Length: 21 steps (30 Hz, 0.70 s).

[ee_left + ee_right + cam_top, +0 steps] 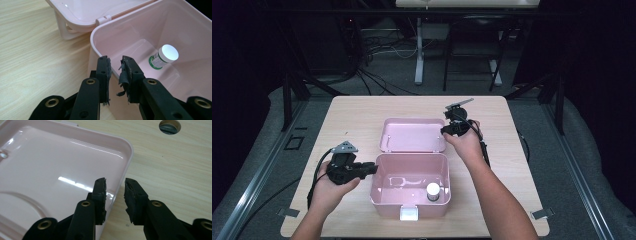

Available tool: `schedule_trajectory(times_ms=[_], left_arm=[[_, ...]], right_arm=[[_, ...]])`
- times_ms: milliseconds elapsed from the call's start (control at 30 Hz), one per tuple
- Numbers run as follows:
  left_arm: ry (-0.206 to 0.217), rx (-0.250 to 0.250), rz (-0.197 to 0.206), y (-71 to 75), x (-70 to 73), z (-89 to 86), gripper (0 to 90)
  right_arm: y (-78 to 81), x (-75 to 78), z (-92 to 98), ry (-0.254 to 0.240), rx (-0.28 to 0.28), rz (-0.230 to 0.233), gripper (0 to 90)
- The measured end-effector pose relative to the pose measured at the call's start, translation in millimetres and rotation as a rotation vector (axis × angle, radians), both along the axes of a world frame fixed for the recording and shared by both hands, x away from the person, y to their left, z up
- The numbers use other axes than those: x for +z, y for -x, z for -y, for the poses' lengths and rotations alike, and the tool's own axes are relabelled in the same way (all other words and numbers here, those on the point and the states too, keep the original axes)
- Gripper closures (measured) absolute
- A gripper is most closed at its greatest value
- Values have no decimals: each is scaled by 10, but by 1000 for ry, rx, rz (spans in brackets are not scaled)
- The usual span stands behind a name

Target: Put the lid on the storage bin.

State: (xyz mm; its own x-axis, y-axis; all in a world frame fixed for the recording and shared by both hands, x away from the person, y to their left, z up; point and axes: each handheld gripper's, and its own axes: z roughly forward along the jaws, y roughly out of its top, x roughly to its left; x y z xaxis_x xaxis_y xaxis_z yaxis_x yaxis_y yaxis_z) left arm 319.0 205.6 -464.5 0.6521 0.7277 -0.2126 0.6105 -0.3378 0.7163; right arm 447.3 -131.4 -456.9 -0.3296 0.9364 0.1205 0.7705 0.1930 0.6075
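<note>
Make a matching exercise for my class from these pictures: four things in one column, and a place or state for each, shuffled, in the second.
Things:
1. pink box
2. lid
3. white-capped jar
4. left tool

Places or states:
A. lying open flat on the table behind the box
B. jaws astride the box's side rim
C. standing inside the box, in a corner
D. open, near the table's front edge

Pairs: 1-D, 2-A, 3-C, 4-B
</note>
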Motion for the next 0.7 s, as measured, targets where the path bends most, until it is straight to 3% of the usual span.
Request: schedule_trajectory(times_ms=[700], left_arm=[[6, 5, -1, 2, -3, -1, 765]], right_arm=[[-111, -109, -12, -22, -49, -34, 723]])
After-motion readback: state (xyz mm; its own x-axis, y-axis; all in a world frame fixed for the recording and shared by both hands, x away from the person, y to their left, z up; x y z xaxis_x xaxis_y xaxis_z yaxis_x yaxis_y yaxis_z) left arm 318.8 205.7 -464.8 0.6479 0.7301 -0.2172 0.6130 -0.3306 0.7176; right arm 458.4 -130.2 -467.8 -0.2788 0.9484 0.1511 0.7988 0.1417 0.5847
